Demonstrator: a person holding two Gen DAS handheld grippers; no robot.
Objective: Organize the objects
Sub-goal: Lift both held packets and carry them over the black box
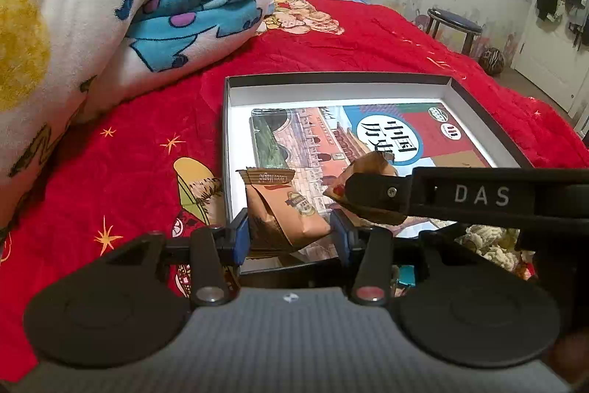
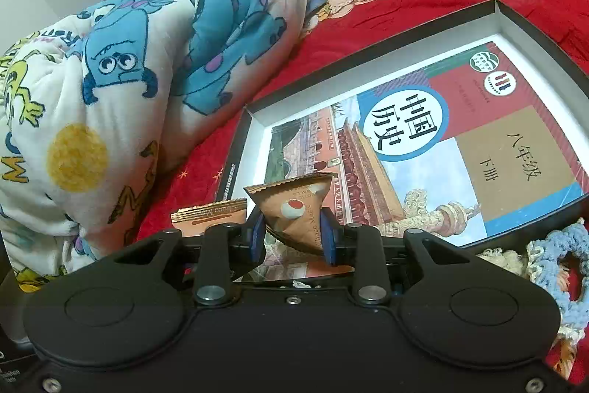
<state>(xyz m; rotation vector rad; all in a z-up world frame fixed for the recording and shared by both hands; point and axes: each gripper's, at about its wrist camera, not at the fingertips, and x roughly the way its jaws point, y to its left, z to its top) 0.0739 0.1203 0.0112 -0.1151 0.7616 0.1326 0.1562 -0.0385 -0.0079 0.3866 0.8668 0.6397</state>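
Note:
A shallow black box (image 1: 486, 113) with a white inside lies on the red bedspread and holds a history textbook (image 1: 397, 135). My left gripper (image 1: 291, 231) is shut on a brown Choco Magic snack packet (image 1: 283, 209) over the box's near left corner. My right gripper (image 2: 294, 234) is shut on a second brown snack packet (image 2: 298, 209) above the book (image 2: 460, 142). In the left wrist view the right gripper (image 1: 368, 194) reaches in from the right with its packet (image 1: 371, 164). The left packet (image 2: 210, 212) shows at left in the right wrist view.
A rolled cartoon quilt (image 1: 110, 6) lies left of the box. Knitted blue and cream items (image 2: 552, 256) lie at the box's near right. A stool (image 1: 452, 24) and a small ball (image 1: 491, 59) stand beyond the bed. The red bedspread (image 1: 110, 164) lies left of the box.

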